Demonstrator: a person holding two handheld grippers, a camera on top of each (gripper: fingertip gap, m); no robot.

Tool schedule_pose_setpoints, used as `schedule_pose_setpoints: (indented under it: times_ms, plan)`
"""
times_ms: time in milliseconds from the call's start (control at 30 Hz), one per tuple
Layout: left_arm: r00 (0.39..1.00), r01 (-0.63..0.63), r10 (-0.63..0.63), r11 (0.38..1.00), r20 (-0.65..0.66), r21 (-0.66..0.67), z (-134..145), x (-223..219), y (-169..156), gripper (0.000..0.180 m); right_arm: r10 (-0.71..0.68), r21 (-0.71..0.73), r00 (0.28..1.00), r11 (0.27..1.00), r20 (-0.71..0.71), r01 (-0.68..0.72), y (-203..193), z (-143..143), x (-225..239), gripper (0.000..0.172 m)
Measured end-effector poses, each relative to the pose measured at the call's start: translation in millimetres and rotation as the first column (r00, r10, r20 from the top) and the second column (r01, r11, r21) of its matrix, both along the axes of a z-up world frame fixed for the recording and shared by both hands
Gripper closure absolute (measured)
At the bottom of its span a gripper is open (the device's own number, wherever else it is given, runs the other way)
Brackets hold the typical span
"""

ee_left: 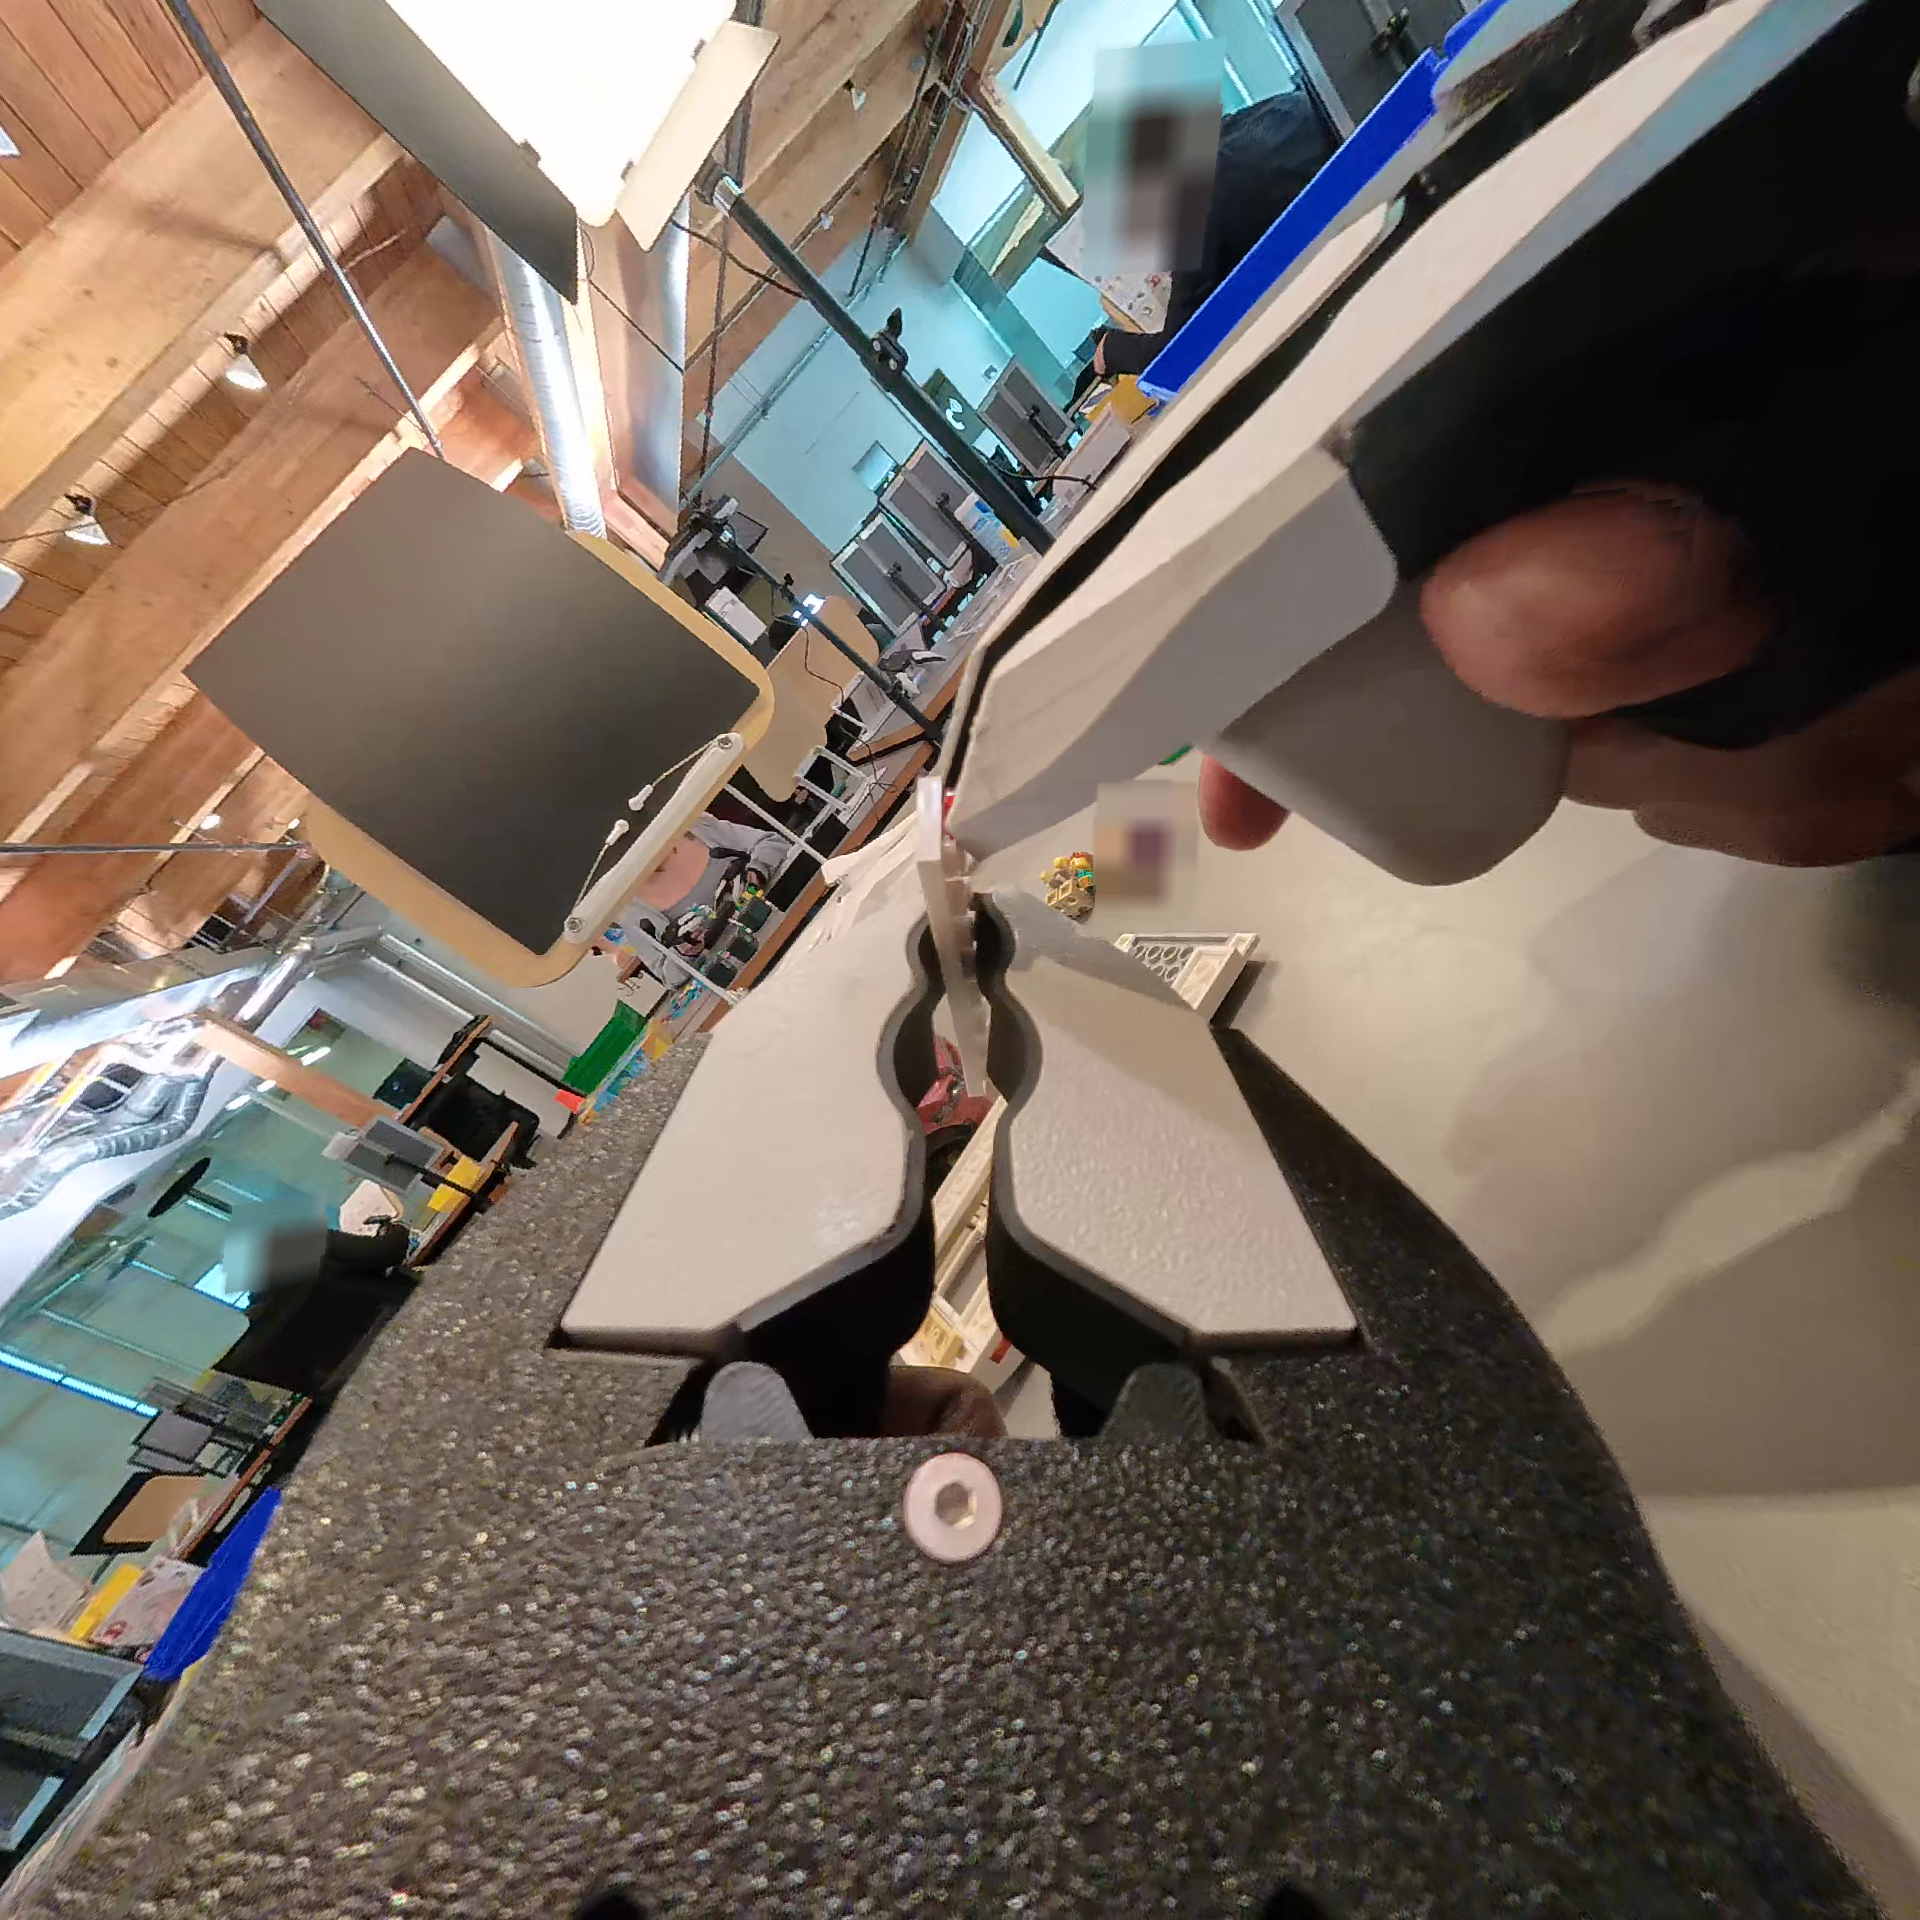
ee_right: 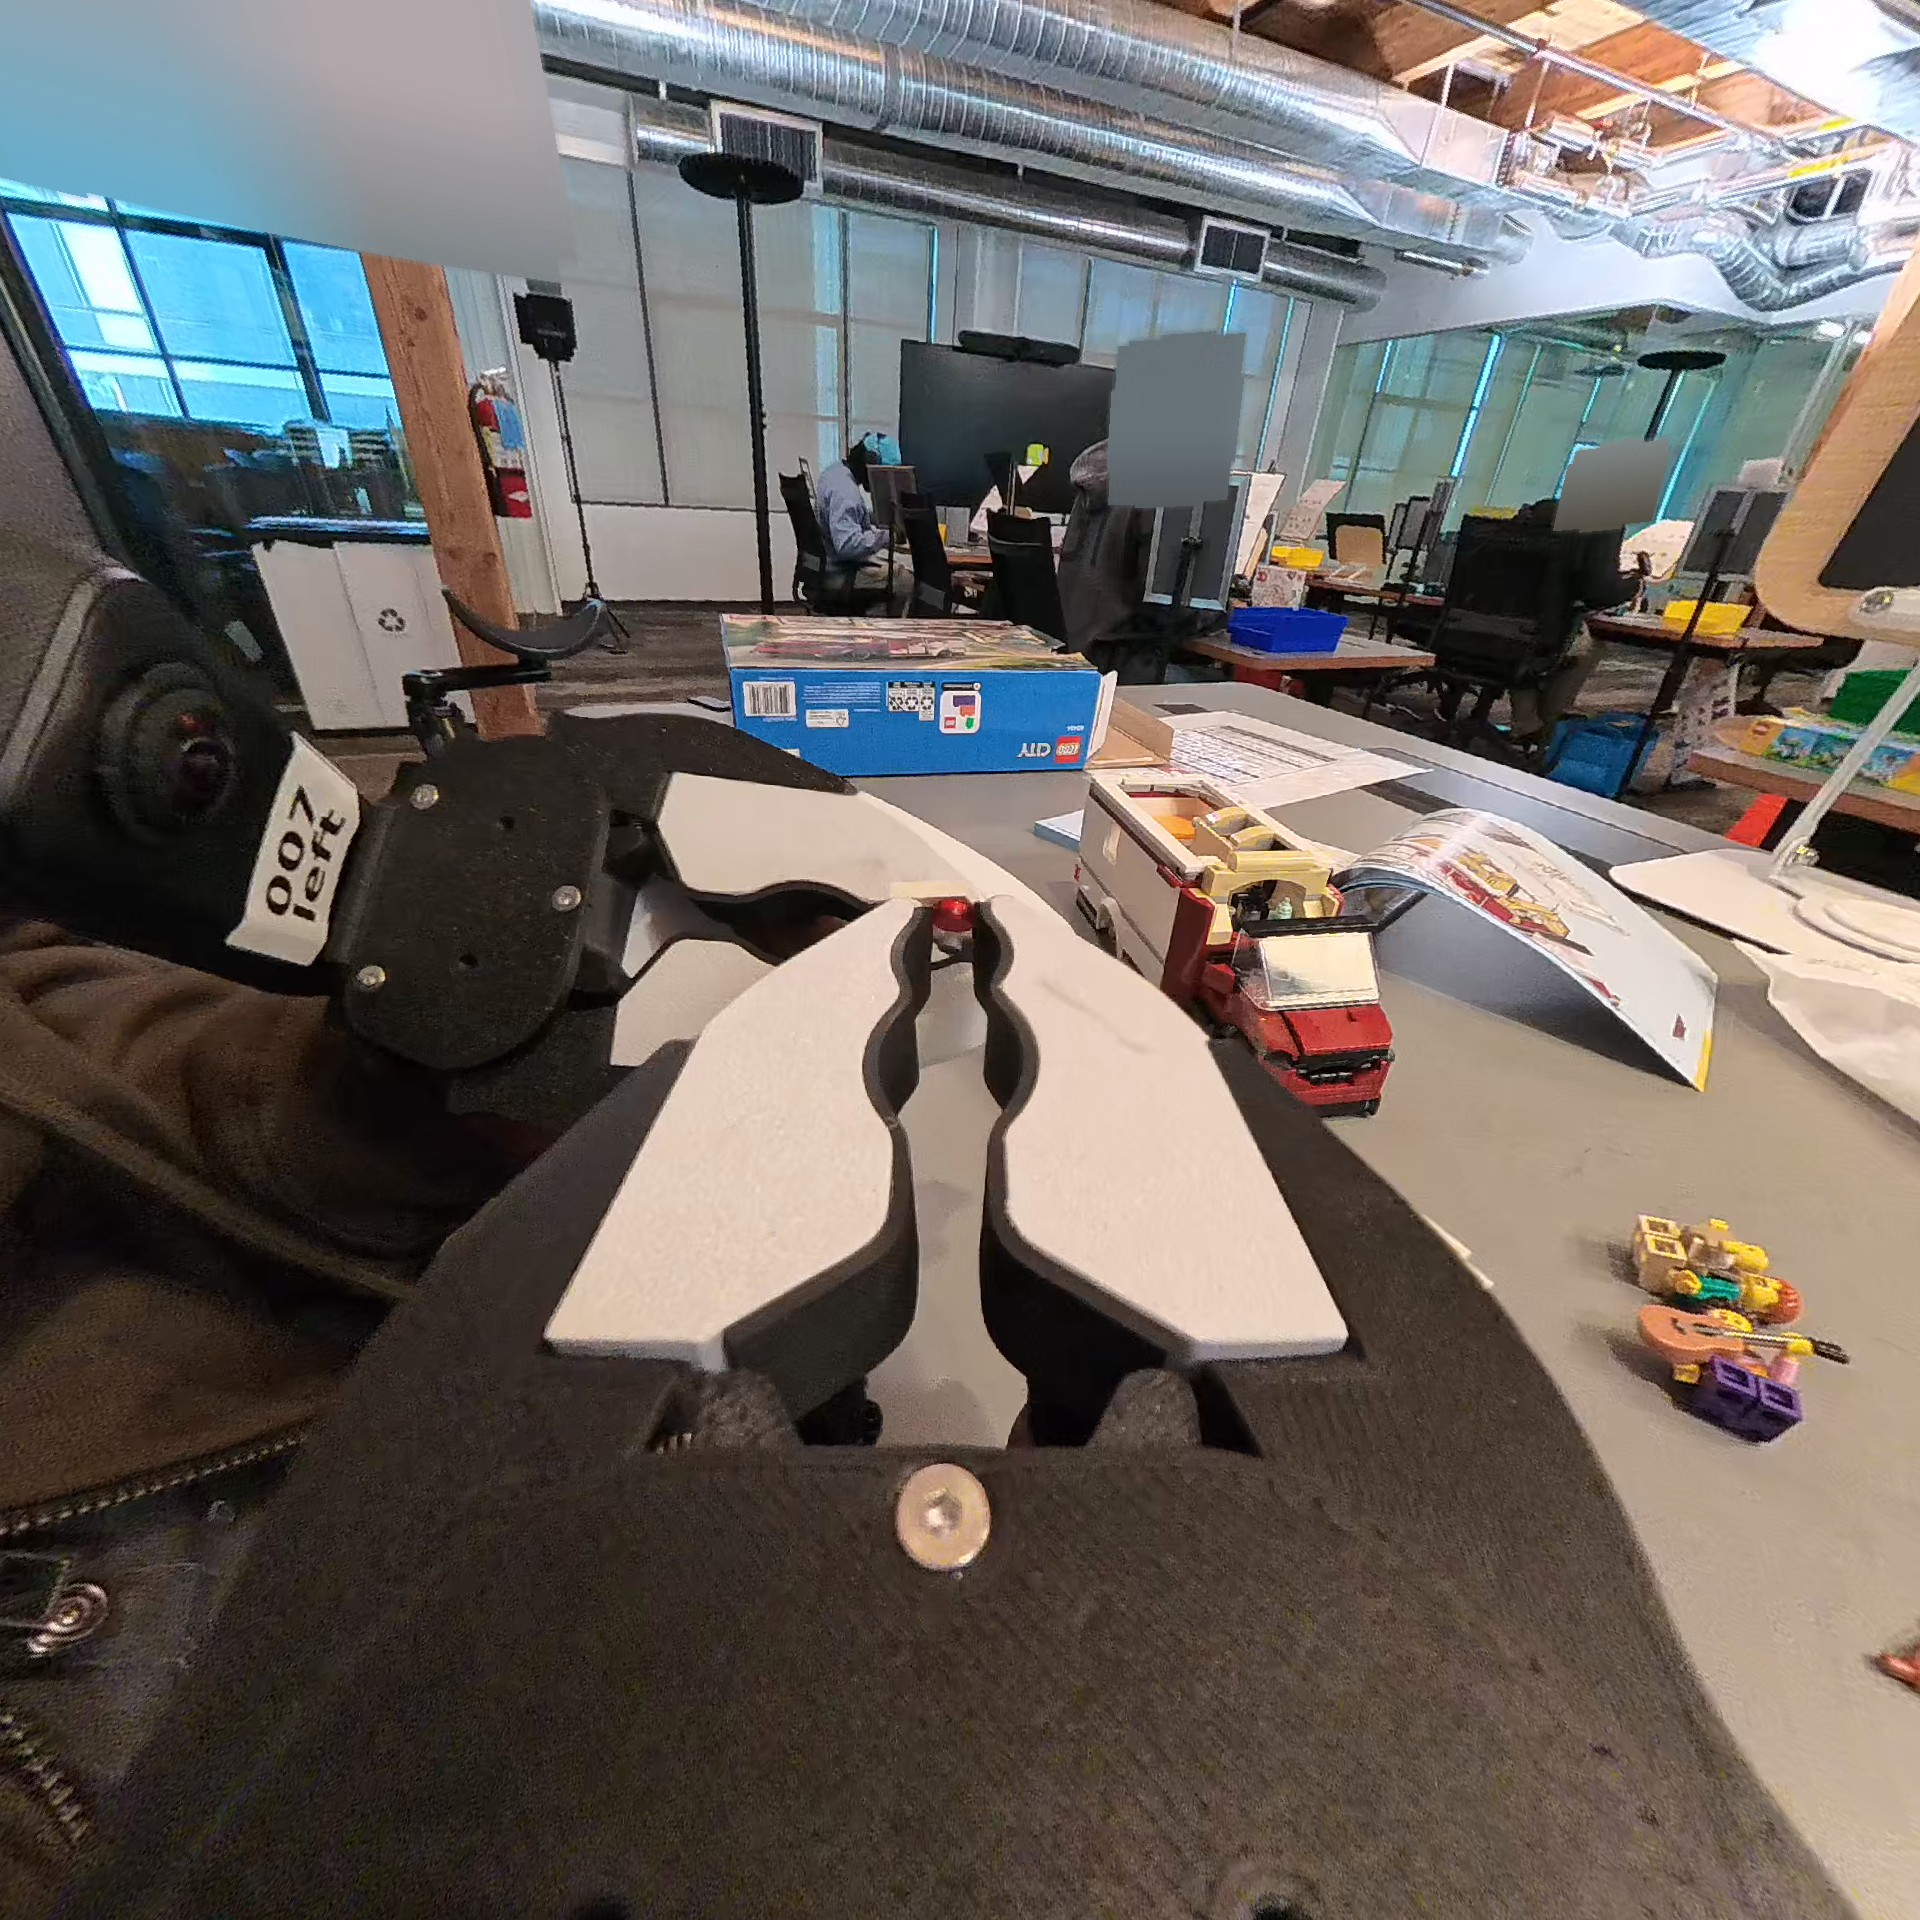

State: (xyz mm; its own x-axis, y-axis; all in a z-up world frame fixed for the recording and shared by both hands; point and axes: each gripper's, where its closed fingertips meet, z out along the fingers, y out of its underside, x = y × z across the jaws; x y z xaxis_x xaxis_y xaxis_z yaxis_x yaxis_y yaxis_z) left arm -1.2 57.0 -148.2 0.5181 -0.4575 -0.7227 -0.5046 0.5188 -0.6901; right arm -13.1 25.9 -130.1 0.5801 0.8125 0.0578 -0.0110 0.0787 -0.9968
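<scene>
Your left claw (ee_left: 961, 971) is pinched on a thin flat light-grey plate piece (ee_left: 954, 935), held edge-on, its top end sticking out past the fingertips. Your right claw (ee_right: 951, 920) is clamped on a small round red stud piece (ee_right: 951, 914), tips meeting the plate's edge. The two claws cross over the grey bench (ee_right: 1558, 1195). Right of the claws stands a red-and-white brick camper van (ee_right: 1236, 935), roof off. Near right lies a small pile of yellow, orange and purple brick bits (ee_right: 1725, 1320). A blue cardboard box (ee_right: 914, 717) is far behind.
</scene>
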Motion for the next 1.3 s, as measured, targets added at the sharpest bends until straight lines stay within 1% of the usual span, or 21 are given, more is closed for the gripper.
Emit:
schedule_pose_setpoints:
  times_ms: [100, 300, 467, 733, 767, 800, 833, 867, 1033, 1067, 1200, 1300]
  plan:
    - [1.000, -0.005, 0.005, 1.000, -0.003, -0.017, -1, 0, 1, 0.176, -0.021, 0.012, 1.000, 1.000, 0.019, 0.021, 1, -1, 0, 0.165]
    - [0.996, 0.053, -0.039, 0.981, 0.079, -0.185, -6, 1, 4, 0.176, -0.120, 0.086, 0.990, 0.990, 0.079, 0.114, 6, -3, 0, 0.165]
    - [0.993, 0.078, -0.054, 0.965, 0.103, -0.250, -10, 3, 5, 0.176, -0.158, 0.117, 0.981, 0.983, 0.113, 0.145, 8, -5, 2, 0.165]
    - [0.987, 0.125, -0.087, 0.941, 0.132, -0.316, -13, 6, 5, 0.175, -0.189, 0.152, 0.971, 0.974, 0.148, 0.166, 10, -6, 5, 0.166]
    - [0.987, 0.117, -0.074, 0.939, 0.144, -0.322, -12, 4, 7, 0.176, -0.190, 0.153, 0.970, 0.974, 0.148, 0.167, 10, -6, 5, 0.172]
    - [0.985, 0.103, -0.050, 0.937, 0.165, -0.335, -10, 0, 12, 0.176, -0.179, 0.158, 0.974, 0.975, 0.138, 0.157, 8, -5, 5, 0.172]
    - [0.979, 0.117, -0.046, 0.925, 0.199, -0.362, -9, -4, 15, 0.176, -0.176, 0.152, 0.976, 0.976, 0.130, 0.156, 7, -4, 6, 0.172]
    - [0.975, 0.127, -0.047, 0.921, 0.216, -0.369, -7, -6, 17, 0.176, -0.181, 0.147, 0.976, 0.976, 0.123, 0.163, 8, -4, 8, 0.172]
    - [0.982, 0.123, -0.063, 0.929, 0.179, -0.349, -10, -1, 13, 0.176, -0.194, 0.113, 0.975, 0.977, 0.104, 0.182, 14, -4, 14, 0.172]
    - [0.981, 0.133, -0.075, 0.931, 0.180, -0.339, -9, 0, 11, 0.176, -0.186, 0.107, 0.978, 0.979, 0.095, 0.175, 13, -3, 14, 0.172]
    - [0.978, 0.159, -0.109, 0.940, 0.176, -0.302, -6, 3, 5, 0.176, -0.114, 0.080, 0.993, 0.991, 0.042, 0.110, 7, 1, 7, 0.162]
    - [0.980, 0.162, -0.119, 0.945, 0.160, -0.286, -6, 5, 2, 0.176, -0.090, 0.054, 0.996, 0.995, 0.014, 0.089, 7, 3, 4, 0.160]
